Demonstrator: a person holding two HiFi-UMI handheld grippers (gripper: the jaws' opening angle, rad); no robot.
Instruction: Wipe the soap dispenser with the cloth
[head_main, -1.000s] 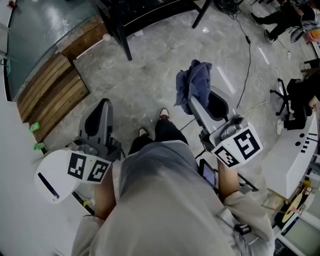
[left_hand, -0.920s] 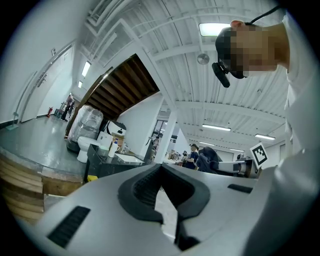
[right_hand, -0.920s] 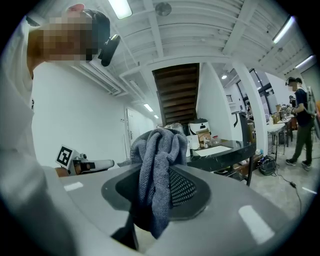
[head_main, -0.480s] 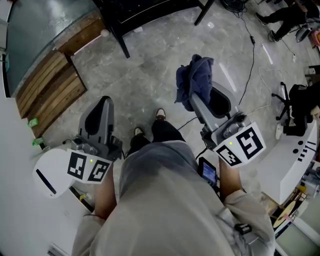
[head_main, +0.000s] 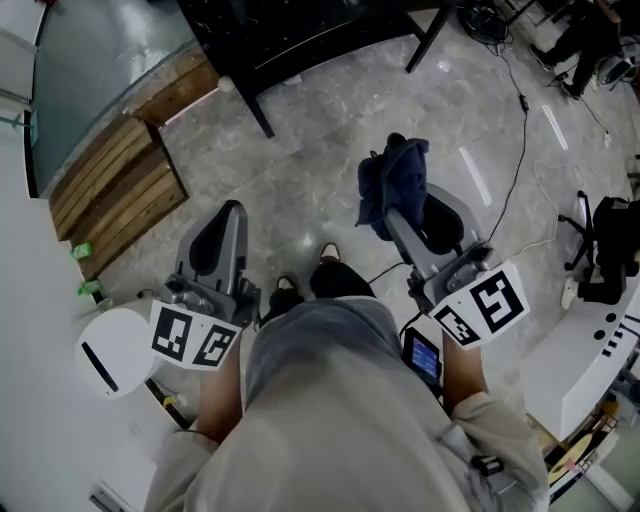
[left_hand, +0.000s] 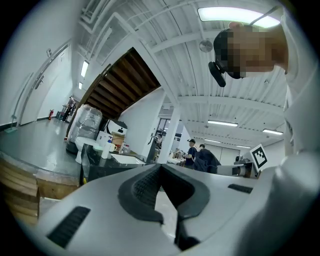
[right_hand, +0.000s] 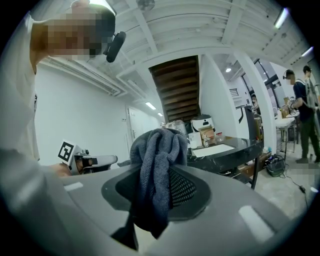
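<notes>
cloth (right_hand: 156, 167) dark blue, clamped in right gripper (head_main: 398, 212) jaws | left gripper (left_hand: 160, 170) jaws closed, empty

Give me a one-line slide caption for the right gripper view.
Right gripper shut on a blue-grey cloth, with a black table ahead under a wooden staircase.

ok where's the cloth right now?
The cloth is clamped in the right hand-held gripper, right of centre in the head view, bunched above the floor just beyond the person's shoes.
</notes>
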